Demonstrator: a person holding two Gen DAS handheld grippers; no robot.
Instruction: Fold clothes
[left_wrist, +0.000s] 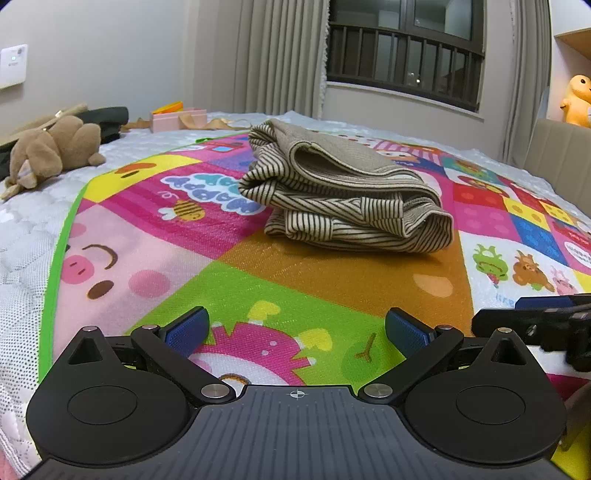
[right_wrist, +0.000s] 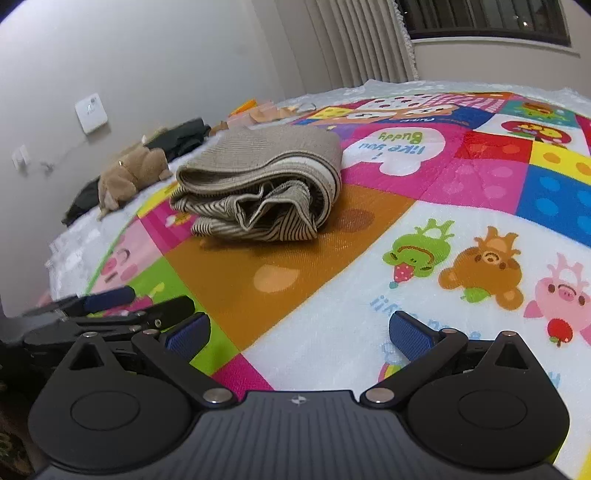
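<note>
Here we see the striped garment (left_wrist: 343, 195) folded into a thick bundle, lying on the orange square of the colourful play mat (left_wrist: 280, 284) that covers the bed. Nothing touches the bundle. Nearer to us than the bundle, our left claw (left_wrist: 297, 330) hangs low over the mat with its blue pads spread wide and empty. Our right claw (right_wrist: 299, 332) sits just beside it, equally wide and empty, well short of the bundle. Left of the bundle, off the mat's green edge, a brown plush toy (left_wrist: 51, 147) lies on the white mattress (left_wrist: 22, 236). Beyond the bundle stands a pink box (left_wrist: 177, 119).
</note>
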